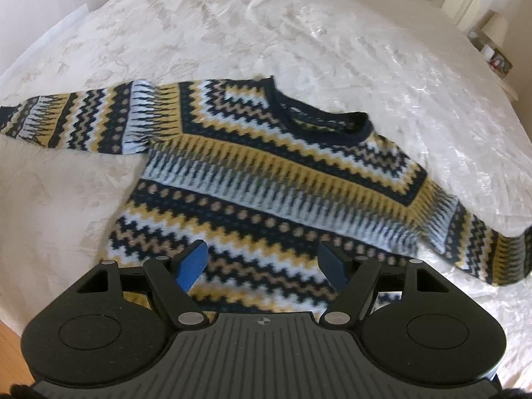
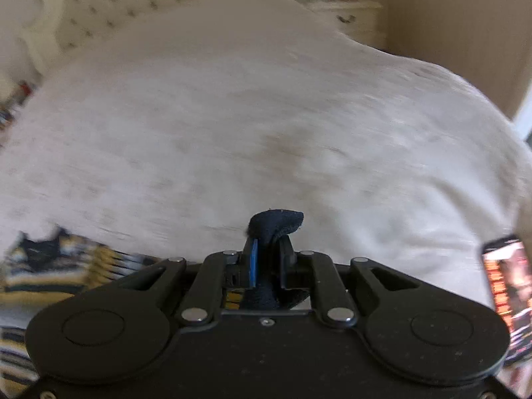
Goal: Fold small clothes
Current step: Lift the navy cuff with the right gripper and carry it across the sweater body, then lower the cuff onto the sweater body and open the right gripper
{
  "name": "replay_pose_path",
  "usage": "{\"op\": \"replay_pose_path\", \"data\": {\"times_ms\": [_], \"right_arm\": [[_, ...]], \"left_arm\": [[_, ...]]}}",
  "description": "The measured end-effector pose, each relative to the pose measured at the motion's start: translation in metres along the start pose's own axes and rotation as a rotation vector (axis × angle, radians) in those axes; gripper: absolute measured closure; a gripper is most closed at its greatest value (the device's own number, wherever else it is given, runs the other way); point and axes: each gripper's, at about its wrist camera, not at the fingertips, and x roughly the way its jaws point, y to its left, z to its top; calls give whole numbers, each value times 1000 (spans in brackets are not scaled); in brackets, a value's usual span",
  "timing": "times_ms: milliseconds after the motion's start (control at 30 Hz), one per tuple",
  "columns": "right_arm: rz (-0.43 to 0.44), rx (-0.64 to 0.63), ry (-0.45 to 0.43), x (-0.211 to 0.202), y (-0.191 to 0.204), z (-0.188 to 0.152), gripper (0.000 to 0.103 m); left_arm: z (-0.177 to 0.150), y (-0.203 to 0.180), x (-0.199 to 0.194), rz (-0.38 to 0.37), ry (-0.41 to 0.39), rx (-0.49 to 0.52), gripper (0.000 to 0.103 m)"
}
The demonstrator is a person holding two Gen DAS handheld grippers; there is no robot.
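Observation:
A small knitted sweater (image 1: 266,179) in navy, yellow, white and tan zigzags lies flat on a cream bedspread (image 1: 232,33), front up, collar (image 1: 332,123) toward the far right, both sleeves spread out. My left gripper (image 1: 266,262) is open and empty, hovering over the sweater's lower body. My right gripper (image 2: 269,256) is shut on a navy cuff (image 2: 276,226) of the sweater's sleeve, held above the bed. Part of the sweater (image 2: 50,262) shows blurred at the lower left of the right wrist view.
A tufted cream headboard (image 2: 133,3) and a cream nightstand (image 2: 349,13) with small items stand beyond the bed. A phone (image 2: 505,299) with a lit screen lies at the bed's right side. Wooden floor (image 1: 10,349) shows at lower left.

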Motion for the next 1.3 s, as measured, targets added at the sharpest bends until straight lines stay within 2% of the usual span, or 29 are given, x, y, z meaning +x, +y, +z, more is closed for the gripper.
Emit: {"op": "replay_pose_path", "data": {"times_ms": [167, 300, 500, 700, 900, 1000, 1100, 1167, 1200, 1233, 1267, 1300], "right_arm": [[120, -1, -24, -5, 91, -1, 82], [212, -55, -27, 4, 178, -8, 82], [346, -117, 10, 36, 302, -32, 82], [417, -182, 75, 74, 395, -65, 82], [441, -247, 127, 89, 452, -107, 78], [450, -245, 143, 89, 467, -124, 77], [468, -231, 154, 89, 476, -137, 73], [513, -218, 149, 86, 480, -144, 73], [519, -220, 148, 84, 481, -147, 68], [517, -226, 140, 81, 482, -151, 52], [507, -234, 125, 79, 482, -153, 43], [498, -242, 110, 77, 480, -155, 26]], "left_arm": [[6, 48, 6, -13, 18, 12, 31], [17, 87, 8, 27, 10, 39, 31], [30, 140, 13, 79, 5, 76, 31], [36, 181, 19, 100, 20, 56, 31], [37, 205, 23, 105, 29, 54, 31], [38, 211, 26, 102, 35, 55, 31], [39, 212, 30, 90, 40, 60, 31], [41, 211, 32, 83, 38, 71, 31], [42, 210, 33, 79, 34, 79, 31], [43, 208, 33, 75, 29, 86, 31], [45, 206, 34, 68, 20, 94, 31], [47, 204, 34, 58, 8, 99, 31]]}}
